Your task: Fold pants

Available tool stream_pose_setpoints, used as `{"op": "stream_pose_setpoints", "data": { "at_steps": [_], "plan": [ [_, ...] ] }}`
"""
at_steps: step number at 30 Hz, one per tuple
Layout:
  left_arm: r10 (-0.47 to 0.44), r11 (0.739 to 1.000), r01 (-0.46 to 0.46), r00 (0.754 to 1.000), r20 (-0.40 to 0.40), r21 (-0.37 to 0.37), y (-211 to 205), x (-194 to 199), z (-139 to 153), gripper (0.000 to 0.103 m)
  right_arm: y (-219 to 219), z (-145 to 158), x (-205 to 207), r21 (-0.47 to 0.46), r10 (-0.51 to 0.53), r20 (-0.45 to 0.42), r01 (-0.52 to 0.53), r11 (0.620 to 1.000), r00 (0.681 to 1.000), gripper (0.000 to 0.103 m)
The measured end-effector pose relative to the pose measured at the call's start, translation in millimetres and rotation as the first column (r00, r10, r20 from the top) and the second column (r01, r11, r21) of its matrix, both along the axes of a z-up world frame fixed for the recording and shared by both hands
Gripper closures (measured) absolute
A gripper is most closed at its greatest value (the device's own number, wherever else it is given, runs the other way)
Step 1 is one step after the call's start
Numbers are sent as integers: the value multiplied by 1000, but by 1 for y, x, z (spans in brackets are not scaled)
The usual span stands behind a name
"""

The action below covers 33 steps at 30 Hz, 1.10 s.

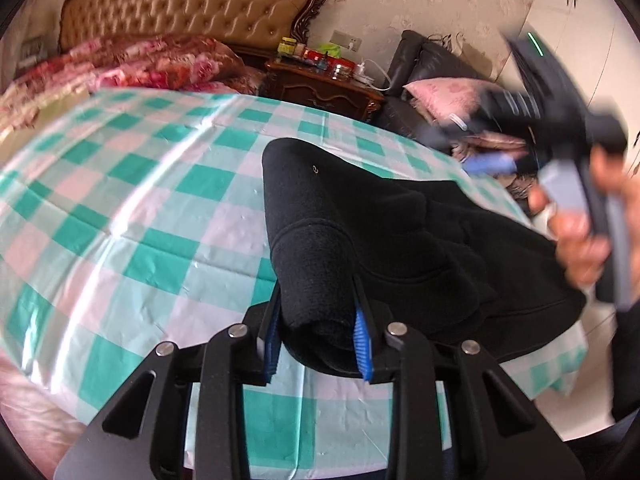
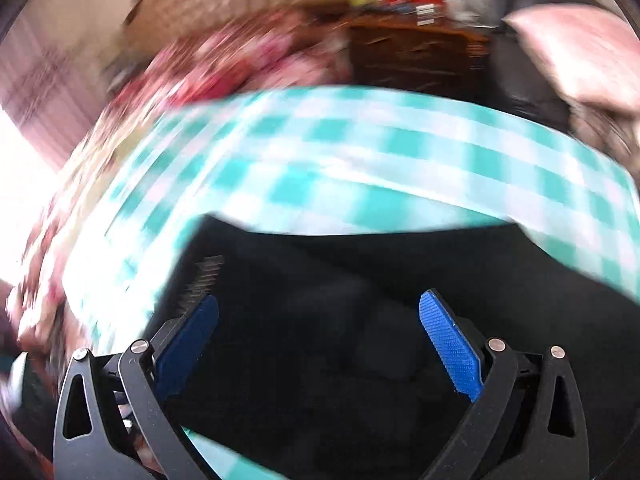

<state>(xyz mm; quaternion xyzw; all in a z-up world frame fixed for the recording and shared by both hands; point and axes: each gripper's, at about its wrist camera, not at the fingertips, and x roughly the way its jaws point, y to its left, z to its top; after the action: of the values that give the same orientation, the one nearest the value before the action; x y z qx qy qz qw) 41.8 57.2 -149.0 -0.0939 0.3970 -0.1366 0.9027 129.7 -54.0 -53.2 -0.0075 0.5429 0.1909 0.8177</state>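
Black fleece pants (image 1: 392,236) lie bunched on the green-and-white checked cloth (image 1: 132,208). My left gripper (image 1: 318,312) is shut on a thick fold of the pants, its blue pads pressed on both sides of the cloth. The right gripper (image 1: 560,112) shows blurred in the left wrist view, held in a hand above the pants' right side. In the right wrist view the pants (image 2: 360,320) fill the lower frame, and the right gripper (image 2: 320,308) hangs open over them with its blue pads far apart and nothing between them.
The checked cloth (image 2: 360,152) covers a bed. A flowered quilt (image 1: 132,60) and tufted headboard (image 1: 180,0) stand behind. A wooden nightstand (image 1: 324,88) with jars, a black chair (image 1: 424,68) and a pink pillow (image 1: 444,92) are at the back right.
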Motion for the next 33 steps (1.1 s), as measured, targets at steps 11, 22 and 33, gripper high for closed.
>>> {"op": "stream_pose_setpoints", "data": {
  "at_steps": [11,22,33],
  "plan": [
    [34,987,-39,999,33,154,-21,0,3,73,147,-63,20,-307,209,-174,-255,917,962,13],
    [164,986,-165,986,-38,-32,4,0,-16,23,127,-70,21,-233,161,-122,-186,955,979,69],
    [41,989,-60,990,134,137,-74,8,28,72,3,6,29,263,67,-102,-38,964,993,74]
  ]
}}
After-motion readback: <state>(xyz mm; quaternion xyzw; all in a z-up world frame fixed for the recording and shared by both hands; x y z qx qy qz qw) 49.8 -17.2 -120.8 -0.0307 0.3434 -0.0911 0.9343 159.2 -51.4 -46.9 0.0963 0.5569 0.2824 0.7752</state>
